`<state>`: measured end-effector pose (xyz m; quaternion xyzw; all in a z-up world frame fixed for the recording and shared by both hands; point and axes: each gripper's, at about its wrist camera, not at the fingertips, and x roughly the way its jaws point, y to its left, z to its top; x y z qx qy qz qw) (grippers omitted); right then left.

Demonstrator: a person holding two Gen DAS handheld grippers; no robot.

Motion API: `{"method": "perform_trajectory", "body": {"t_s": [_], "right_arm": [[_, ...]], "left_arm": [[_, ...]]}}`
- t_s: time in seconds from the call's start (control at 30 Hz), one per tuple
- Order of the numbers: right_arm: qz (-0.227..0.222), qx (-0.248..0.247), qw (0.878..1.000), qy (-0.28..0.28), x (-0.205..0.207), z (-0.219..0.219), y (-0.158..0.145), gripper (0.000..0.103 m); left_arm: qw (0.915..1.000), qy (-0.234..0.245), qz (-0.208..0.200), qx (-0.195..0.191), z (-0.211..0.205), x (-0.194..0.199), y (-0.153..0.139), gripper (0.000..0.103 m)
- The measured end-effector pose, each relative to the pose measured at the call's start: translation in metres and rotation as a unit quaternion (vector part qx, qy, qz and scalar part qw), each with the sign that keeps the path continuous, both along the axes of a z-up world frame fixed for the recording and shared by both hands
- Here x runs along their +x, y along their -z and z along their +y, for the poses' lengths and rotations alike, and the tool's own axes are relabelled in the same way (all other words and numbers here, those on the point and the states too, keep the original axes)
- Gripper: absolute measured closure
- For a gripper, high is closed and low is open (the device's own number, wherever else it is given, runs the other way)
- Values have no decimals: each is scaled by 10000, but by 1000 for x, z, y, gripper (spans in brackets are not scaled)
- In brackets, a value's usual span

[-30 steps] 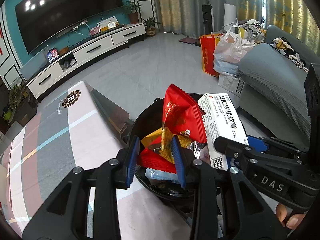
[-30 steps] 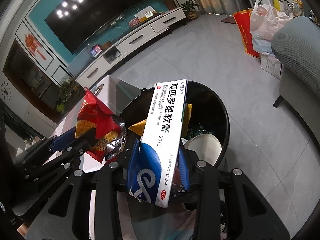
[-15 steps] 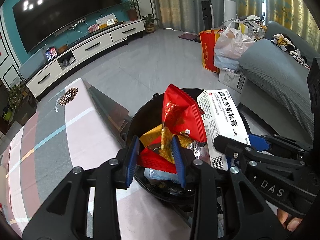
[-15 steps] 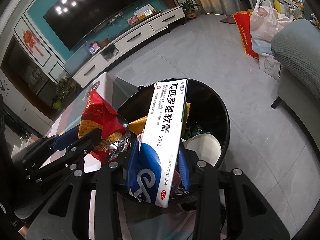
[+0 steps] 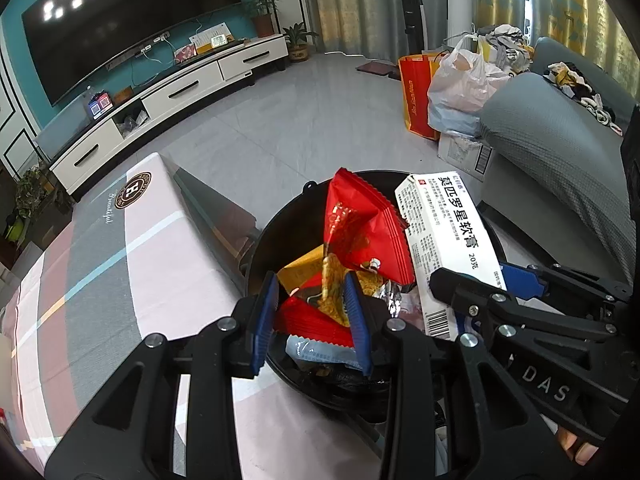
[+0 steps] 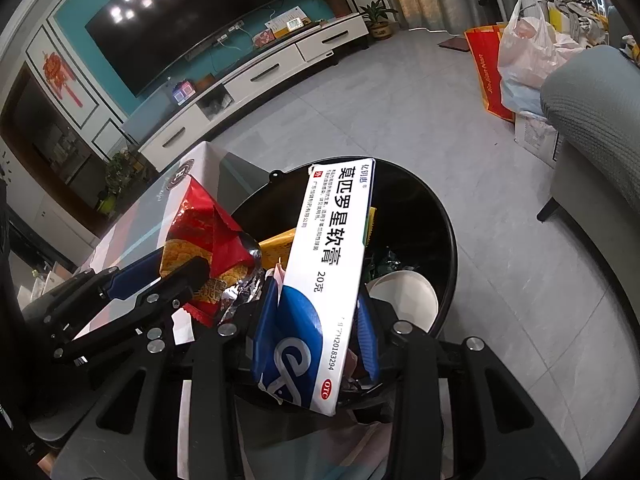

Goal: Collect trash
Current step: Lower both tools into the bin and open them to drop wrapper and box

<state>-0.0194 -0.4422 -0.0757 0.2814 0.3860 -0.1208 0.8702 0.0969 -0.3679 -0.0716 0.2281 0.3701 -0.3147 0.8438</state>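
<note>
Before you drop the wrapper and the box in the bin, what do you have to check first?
1. Left gripper holds the red snack wrapper: ok, pinched at its lower end.
2. Right gripper holds the white medicine box: ok, gripped between the blue fingers.
3. Both items are over the black bin: ok, its open mouth lies behind and below them.
4. Room left in the bin: ok, wrappers and a white cup lie inside, but dark space remains.
5. The two grippers are clear of each other: cannot tell, they sit very close side by side.
</note>
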Motion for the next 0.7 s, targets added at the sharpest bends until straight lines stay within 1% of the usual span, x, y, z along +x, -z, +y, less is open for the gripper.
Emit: {"method": "perform_trajectory", "body": {"t_s": [0.7], "right_arm": [[203,-151,9997,17,7,6,4,66]], "left_arm": [[9999,-35,87,132,-6,7,12,66]]}}
